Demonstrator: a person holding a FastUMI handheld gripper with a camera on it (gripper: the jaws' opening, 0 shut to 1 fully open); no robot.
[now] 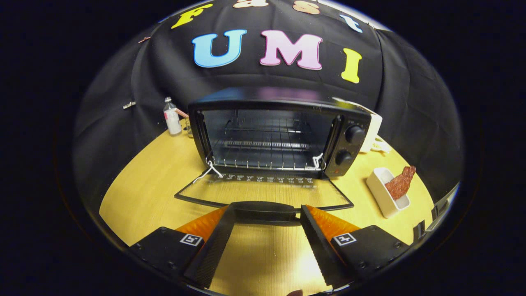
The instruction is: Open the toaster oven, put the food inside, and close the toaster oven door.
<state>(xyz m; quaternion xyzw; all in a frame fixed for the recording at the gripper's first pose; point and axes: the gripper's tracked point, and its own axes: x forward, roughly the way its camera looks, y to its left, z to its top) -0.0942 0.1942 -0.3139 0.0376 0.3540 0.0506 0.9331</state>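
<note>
Item one, as I read it from my remote station: a black toaster oven (279,131) with a boxy metal body, standing on the pale wooden round table (152,181), beyond the fingers. Its glass door (263,191) with a black frame is folded fully down and lies flat on the table toward me; the black bar handle (265,210) at the door's front edge sits just at my fingertips. Inside I see a wire rack (263,144) across the open cavity, and two black round knobs (354,134) are stacked on the right-hand control panel. Item two: my gripper (266,213), fingers spread wide and released, gripping nothing; the tips flank the two ends of the door handle, and I cannot tell whether they touch it. Item three: the food, a reddish-brown rough-textured piece of meat (400,183), resting tilted in a small white rectangular dish (382,195) on the table, to the right of the oven and well apart from my fingers. Item four: a small clear bottle (172,117) with a pale cap and a white label, upright near the oven's left rear corner. Item five: a white object (374,131) behind the oven's right side, partly hidden, kind not determinable.
</note>
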